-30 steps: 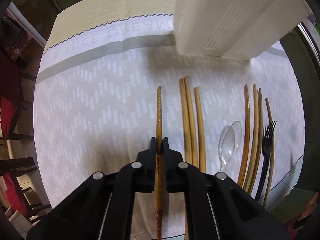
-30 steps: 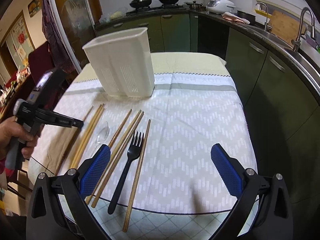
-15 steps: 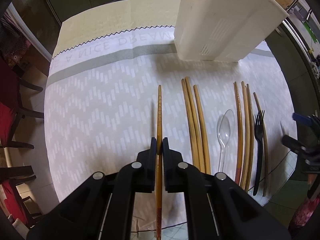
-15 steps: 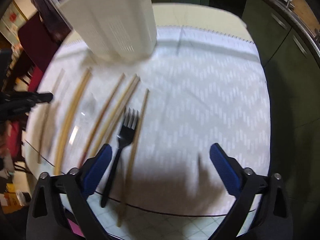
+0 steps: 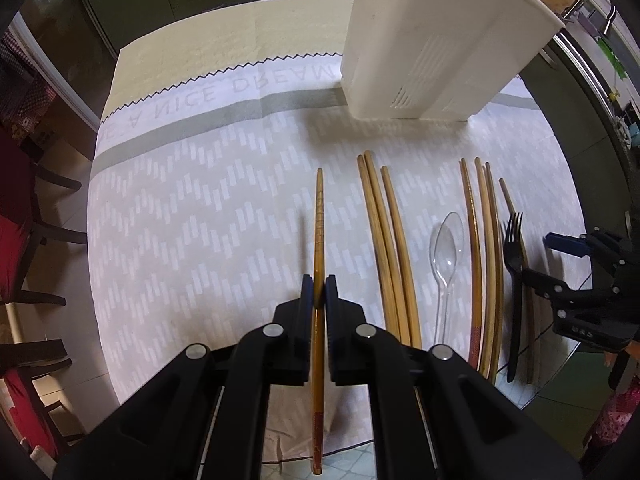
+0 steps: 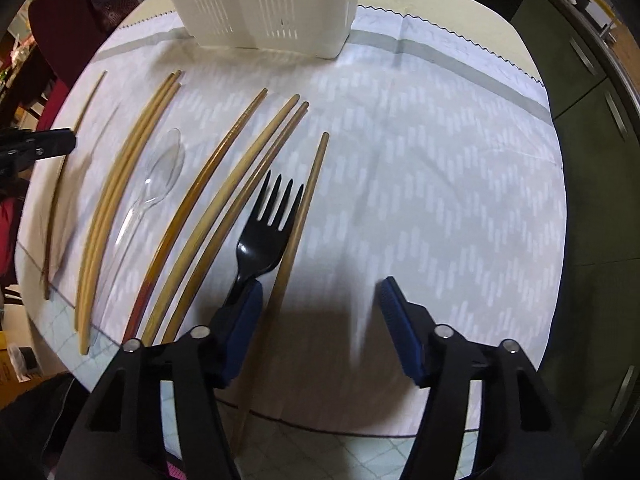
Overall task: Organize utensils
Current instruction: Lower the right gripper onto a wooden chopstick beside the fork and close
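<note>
At the table's left side, the left gripper (image 5: 319, 292) is clamped on a single ridged amber wooden chopstick (image 5: 319, 216), held level above the white patterned tablecloth (image 5: 192, 240). Rightward lie three pale bamboo chopsticks (image 5: 386, 248), one clear plastic spoon (image 5: 446, 252), three more chopsticks (image 5: 486, 264), one black plastic fork (image 6: 264, 240) and one lone chopstick (image 6: 298, 224) beside it. Count: eight chopsticks, one spoon, one fork. The white slotted plastic utensil holder (image 5: 432, 48) stands behind them. At far right, the right gripper (image 6: 320, 304) hangs with jaws wide apart, its left pad over the fork's neck.

Risks, as I judge them: the thin chopstick may pivot in the pinch when tipped into the holder; closing as positioned, the right gripper could catch the lone chopstick along with the fork.
</note>
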Demonstrator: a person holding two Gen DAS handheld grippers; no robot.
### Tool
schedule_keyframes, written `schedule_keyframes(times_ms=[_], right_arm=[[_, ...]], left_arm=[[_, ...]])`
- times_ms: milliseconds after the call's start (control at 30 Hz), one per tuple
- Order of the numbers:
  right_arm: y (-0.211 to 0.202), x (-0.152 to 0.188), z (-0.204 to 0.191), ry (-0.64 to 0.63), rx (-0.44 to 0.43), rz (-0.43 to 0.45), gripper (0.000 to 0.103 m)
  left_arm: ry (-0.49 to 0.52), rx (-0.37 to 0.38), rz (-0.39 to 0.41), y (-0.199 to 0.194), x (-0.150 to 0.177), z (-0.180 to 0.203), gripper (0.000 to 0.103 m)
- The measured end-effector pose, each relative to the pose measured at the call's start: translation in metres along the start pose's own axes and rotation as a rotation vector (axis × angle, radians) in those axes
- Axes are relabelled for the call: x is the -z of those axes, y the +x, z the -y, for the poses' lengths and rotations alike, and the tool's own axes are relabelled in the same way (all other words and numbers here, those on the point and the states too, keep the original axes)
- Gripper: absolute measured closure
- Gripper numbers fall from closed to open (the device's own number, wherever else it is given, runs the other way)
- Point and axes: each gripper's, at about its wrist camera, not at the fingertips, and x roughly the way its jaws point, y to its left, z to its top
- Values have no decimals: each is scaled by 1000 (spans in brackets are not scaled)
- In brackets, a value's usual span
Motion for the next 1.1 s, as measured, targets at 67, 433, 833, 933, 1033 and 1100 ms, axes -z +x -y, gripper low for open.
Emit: schedule_keyframes(times_ms=[67,433,833,933,1033,1100], right_arm=[[2,-4,0,7,-1,2,49],[19,-50,-4,11,-17,-41,70],[25,-75,8,27,-42,-81,97],[11,-70,11,33,-78,-26,97],[-6,-66,12,30,-96,35,97],[-23,-61,11,28,-106,91,97]], left_arm=[[2,2,4,-3,12,-6,97],[16,10,24,-9,30,-21,97],[32,27,45,-27,32,-19,97],[35,34,54,-33,33,-19,97],[41,41,63,-40,35,-19,97],[45,48,72,-45,37,-18,97]])
